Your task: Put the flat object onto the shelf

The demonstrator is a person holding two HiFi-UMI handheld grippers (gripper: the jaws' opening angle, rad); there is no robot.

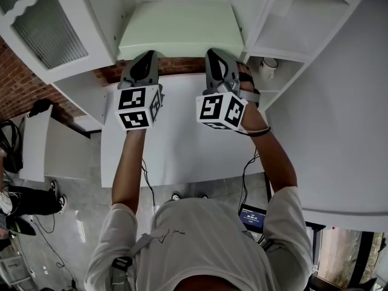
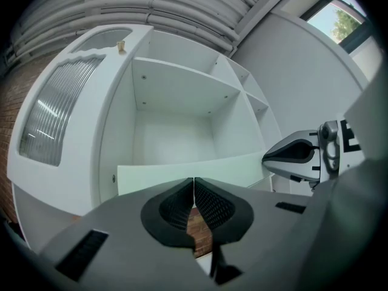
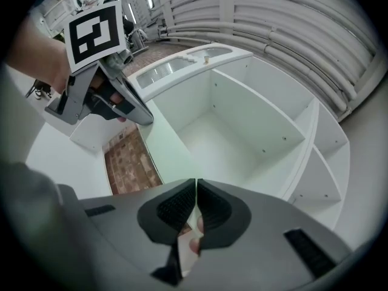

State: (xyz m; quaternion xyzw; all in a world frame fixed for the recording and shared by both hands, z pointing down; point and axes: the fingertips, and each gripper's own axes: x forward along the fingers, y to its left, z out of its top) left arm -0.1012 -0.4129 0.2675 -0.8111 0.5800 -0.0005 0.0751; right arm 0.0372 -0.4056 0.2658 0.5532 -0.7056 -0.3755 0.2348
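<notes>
- White shelf unit [image 2: 182,96] against a brick wall [image 1: 18,83]; open door with ribbed glass [image 2: 51,120] at its left. A white worktop [image 1: 182,144] runs in front of it.
- Small side compartments on the unit's right; a white cup [image 1: 268,67] stands in one.
- Person stands at the worktop, both arms stretched forward and side by side.
- Pale green flat board [image 1: 182,29] lies level in the large open compartment, long side facing the person.
- Left claw [image 2: 194,183]: pads pressed together, nothing visible between them. The tip sits at the board's near edge, toward its left end.
- Right claw [image 3: 196,183]: pads also pressed together with nothing pinched, rolled to one side. Its tip is at the same near edge, toward the right end.
- Actual contact of either tip with the board: cannot tell.
</notes>
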